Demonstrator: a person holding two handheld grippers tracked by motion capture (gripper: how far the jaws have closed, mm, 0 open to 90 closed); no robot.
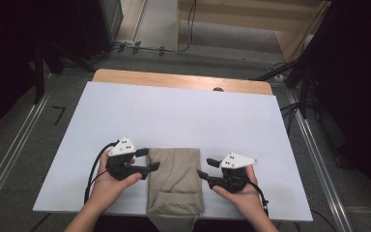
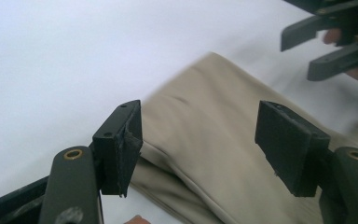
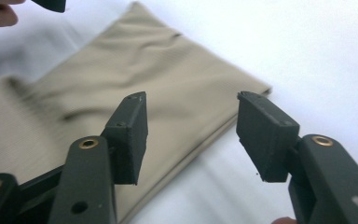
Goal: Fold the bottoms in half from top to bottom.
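Khaki cloth [image 1: 175, 181], one folded piece, lies at the near edge of our white counter [image 1: 183, 116], hanging slightly over it. We hold two hand-held grippers, left [image 1: 150, 159] and right [image 1: 205, 168], both with jaws apart and empty beside it. We should grip each side edge evenly.

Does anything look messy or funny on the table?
Mostly it's tidy. The tan folded cloth lies flat and straight on the white table, but its near end hangs over the table's front edge. Both the left gripper and right gripper are open beside it, holding nothing.
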